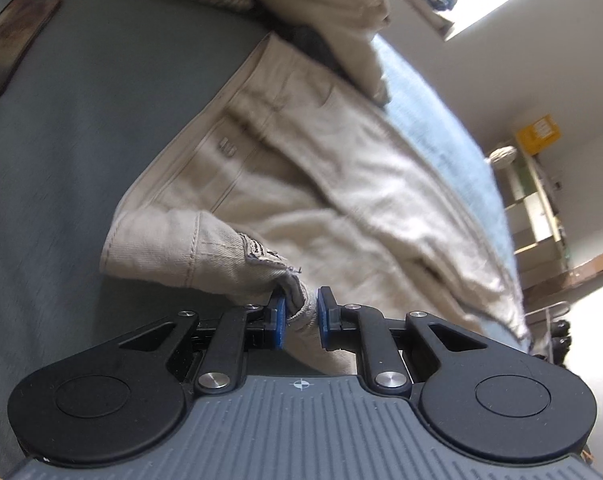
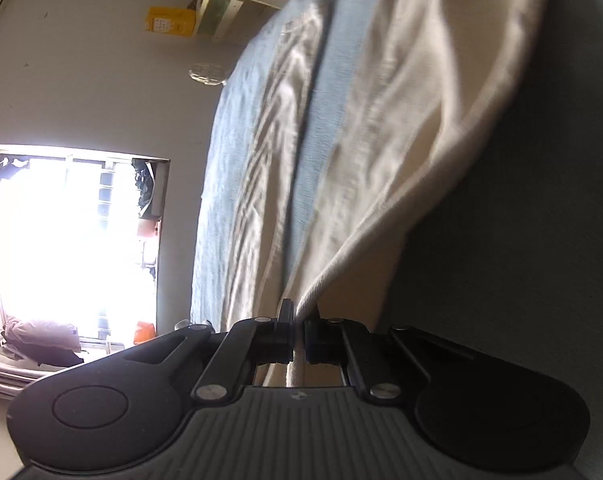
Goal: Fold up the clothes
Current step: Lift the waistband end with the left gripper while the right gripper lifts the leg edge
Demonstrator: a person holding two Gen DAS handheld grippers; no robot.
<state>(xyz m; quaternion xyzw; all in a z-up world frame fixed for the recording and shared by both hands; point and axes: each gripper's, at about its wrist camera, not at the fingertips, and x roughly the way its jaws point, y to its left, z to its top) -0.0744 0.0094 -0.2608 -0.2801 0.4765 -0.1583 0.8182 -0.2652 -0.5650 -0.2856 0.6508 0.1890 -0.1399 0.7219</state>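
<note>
2 claws (image 1: 300, 312) (image 2: 298, 334), seemingly clamping trousers (image 1: 321, 184)

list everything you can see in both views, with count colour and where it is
trousers: one, beige, spread across the bed, one end bunched between the left gripper's pads
bed cover: one, grey-green, under the trousers
blue sheet: one, light blue, along the bed's far edge
other clothes: a pile, beige, count unclear, at the top of the left wrist view
phone: one, dark, lying on the bed cover, apart from the trousers
yellow box: one, yellow, by the shelves against the wall
shelves: one unit, pale wood, beside the bed
window: one, bright, in the wall
left gripper: black with blue pads, shut on the trousers
right gripper: black, shut on a trouser edge
</note>
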